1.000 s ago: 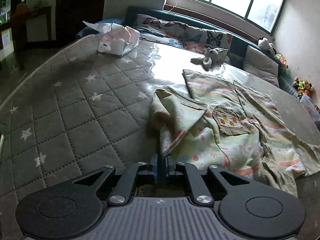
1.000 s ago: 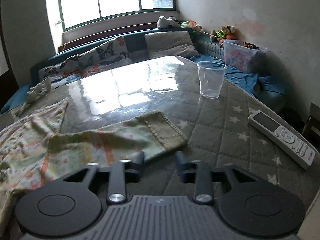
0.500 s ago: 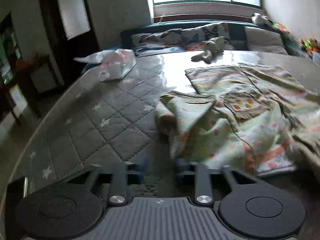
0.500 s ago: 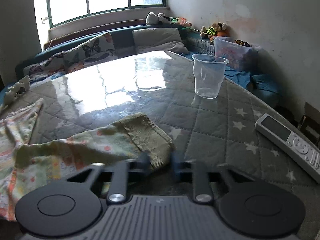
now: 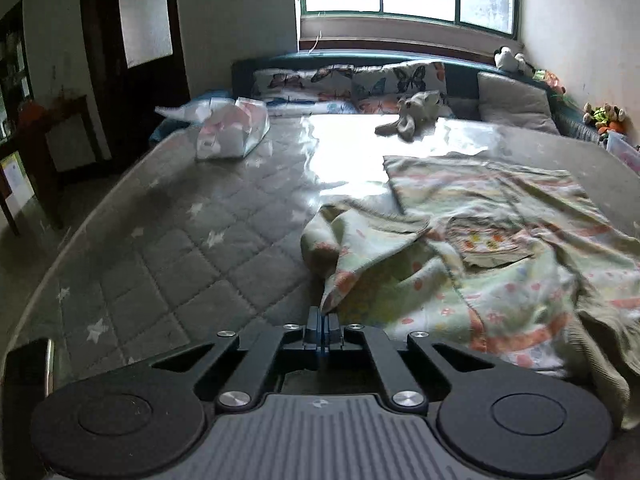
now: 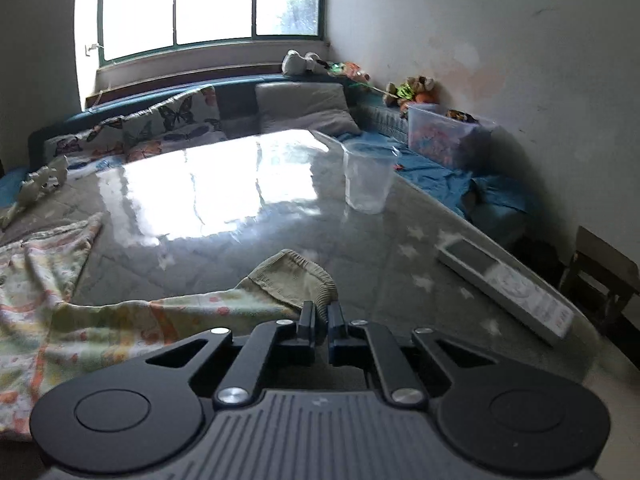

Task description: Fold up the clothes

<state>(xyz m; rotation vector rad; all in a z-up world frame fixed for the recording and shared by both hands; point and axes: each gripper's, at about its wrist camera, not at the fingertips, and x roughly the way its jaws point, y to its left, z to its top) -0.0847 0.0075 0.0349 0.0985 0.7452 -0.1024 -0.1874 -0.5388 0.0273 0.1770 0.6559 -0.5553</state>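
Note:
A pale green printed garment with a small front pocket lies spread and rumpled over the right half of a grey quilted star-pattern table. My left gripper is shut on the tip of its folded sleeve, which rises slightly from the table. In the right wrist view the other sleeve stretches across from the left, and my right gripper is shut on its ribbed cuff, lifted a little off the surface.
A clear plastic cup and a white remote sit right of the cuff. A tissue pack and a soft toy lie at the far side. A dark phone rests at the near left edge. Cushions line the bench behind.
Both grippers were open half a second ago and have closed on the sleeve ends; each held end is now raised slightly off the table.

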